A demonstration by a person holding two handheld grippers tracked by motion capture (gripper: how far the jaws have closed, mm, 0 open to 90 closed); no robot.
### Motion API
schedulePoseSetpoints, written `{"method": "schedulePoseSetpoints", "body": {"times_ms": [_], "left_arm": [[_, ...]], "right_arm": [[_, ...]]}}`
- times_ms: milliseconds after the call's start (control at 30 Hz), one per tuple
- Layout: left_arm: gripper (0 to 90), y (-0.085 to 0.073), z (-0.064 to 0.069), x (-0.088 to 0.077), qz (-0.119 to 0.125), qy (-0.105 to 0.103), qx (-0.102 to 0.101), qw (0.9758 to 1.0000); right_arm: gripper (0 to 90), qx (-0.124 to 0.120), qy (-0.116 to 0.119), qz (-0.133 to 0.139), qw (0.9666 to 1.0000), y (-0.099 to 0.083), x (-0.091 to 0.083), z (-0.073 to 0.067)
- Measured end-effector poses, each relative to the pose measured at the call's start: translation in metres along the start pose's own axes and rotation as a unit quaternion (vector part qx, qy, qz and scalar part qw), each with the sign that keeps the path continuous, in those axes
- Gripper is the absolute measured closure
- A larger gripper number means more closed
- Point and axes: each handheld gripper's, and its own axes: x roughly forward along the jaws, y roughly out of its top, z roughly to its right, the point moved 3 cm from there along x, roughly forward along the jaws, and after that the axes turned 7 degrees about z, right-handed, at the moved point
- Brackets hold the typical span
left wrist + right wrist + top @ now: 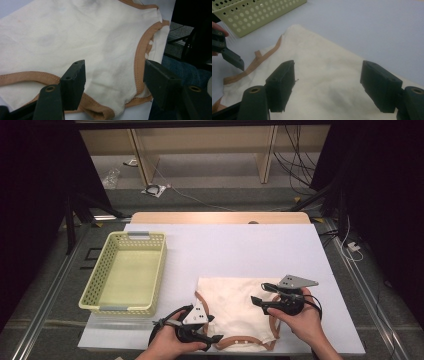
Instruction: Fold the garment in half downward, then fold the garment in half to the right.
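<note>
Cream, tan-trimmed garment (pixel 235 307) flat at table's near edge

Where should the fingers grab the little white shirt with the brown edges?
Probably the cream cloth garment with tan trim is best pinched at its near corner, coming from the table's near edge: there the thick trimmed hem gives the open left gripper something to bite.

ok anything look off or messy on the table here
Nothing damaged or spilled. The cream garment lies slightly rumpled at the table's near edge, its tan trim curling. The basket sits squarely at left.

Even overhead light, dark surroundings.
</note>
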Motion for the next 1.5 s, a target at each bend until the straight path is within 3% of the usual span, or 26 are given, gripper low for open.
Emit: {"method": "schedulePoseSetpoints", "body": {"times_ms": [367,667,1500], "left_arm": [[34.2,0.0003,0.0002,-0.0001,0.003,-0.006,-0.001,1.0000],[34.2,0.0002,0.0023,0.0017,-0.002,-0.006,0.005,1.0000],[33.5,-0.0004,0.0029,0.0029,-0.004,-0.009,0.007,0.9999]], "right_arm": [[28.3,0.004,0.001,0.004,1.0000,0.0013,0.0052,0.0010],[28.1,0.003,-0.003,0.008,1.0000,0.0005,-0.0017,0.0020],[27.3,0.008,-0.003,0.010,0.9999,-0.0009,-0.0010,0.0042]]}}
